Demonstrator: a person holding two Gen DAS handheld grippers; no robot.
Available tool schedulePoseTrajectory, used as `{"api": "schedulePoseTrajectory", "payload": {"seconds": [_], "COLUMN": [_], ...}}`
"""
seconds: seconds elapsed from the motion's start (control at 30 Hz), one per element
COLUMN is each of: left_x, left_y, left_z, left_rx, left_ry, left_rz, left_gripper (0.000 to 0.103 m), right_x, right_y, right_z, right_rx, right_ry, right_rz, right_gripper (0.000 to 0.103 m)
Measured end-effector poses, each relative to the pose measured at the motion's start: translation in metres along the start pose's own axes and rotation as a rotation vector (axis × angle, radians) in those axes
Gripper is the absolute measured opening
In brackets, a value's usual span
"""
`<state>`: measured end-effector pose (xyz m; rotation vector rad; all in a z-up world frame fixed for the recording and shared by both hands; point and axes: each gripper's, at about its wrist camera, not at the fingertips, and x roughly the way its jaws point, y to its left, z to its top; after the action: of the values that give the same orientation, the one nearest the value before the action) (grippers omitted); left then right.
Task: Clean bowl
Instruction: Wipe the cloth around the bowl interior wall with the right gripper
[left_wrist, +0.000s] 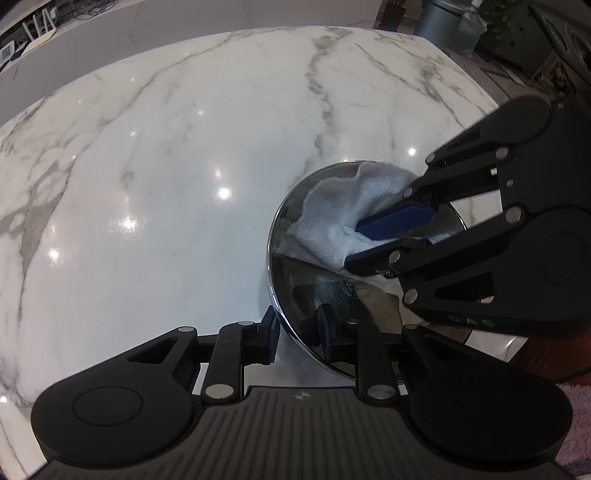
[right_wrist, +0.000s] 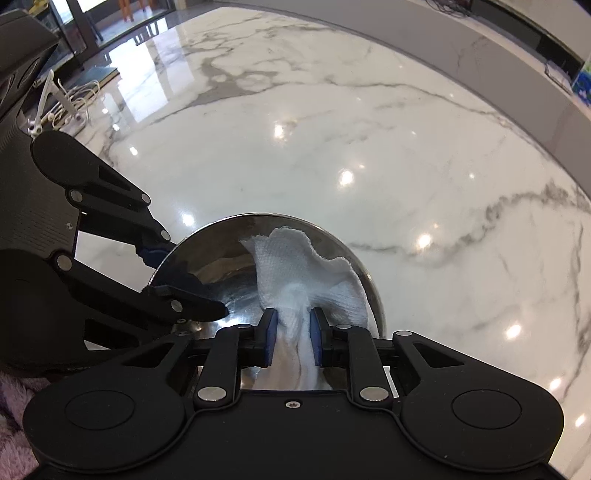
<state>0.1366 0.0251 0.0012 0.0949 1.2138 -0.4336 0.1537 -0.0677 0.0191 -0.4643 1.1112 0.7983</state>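
Observation:
A shiny steel bowl (left_wrist: 325, 291) rests tilted on the white marble table (left_wrist: 166, 166). My left gripper (left_wrist: 299, 336) is shut on its near rim, one pad outside and one inside. In the right wrist view the same gripper (right_wrist: 184, 280) clamps the left rim of the bowl (right_wrist: 221, 269). A crumpled white paper towel (left_wrist: 332, 210) lies against the bowl's inner wall. My right gripper (left_wrist: 354, 245) reaches in from the right, shut on the towel. From its own camera, the right gripper (right_wrist: 292, 332) has the bunched paper towel (right_wrist: 295, 258) pinched between its blue pads.
The marble table (right_wrist: 369, 147) stretches wide beyond the bowl. White cables and a small stand (right_wrist: 66, 103) sit at its far left. A fuzzy pink cloth (left_wrist: 576, 406) shows past the table's near edge. A grey bin (left_wrist: 443, 18) stands on the floor beyond.

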Motion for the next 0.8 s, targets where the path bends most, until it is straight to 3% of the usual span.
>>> {"api": "schedulePoseTrajectory", "payload": {"seconds": [0.17,0.3,0.6,0.8], "left_x": [0.0,0.0,-0.001,-0.002], "left_y": [0.005,0.004,0.0,0.001], "left_z": [-0.002,-0.002,-0.001,-0.003], "left_rx": [-0.047,-0.059,-0.041,-0.06], "left_ry": [-0.02,-0.024,-0.025,-0.029], "left_rz": [0.001,0.006,0.026,0.023], "left_gripper": [0.018,0.017,0.017,0.017], "right_x": [0.0,-0.001,-0.007,-0.016], "right_y": [-0.005,0.002,0.021,0.02], "right_z": [-0.002,-0.005,-0.008,-0.013], "right_rx": [0.024,-0.027,-0.107,-0.09], "right_ry": [0.017,0.096,0.186,0.159], "right_rz": [0.064,0.129,0.035,-0.009], "right_gripper": [0.018,0.018,0.016,0.015]}}
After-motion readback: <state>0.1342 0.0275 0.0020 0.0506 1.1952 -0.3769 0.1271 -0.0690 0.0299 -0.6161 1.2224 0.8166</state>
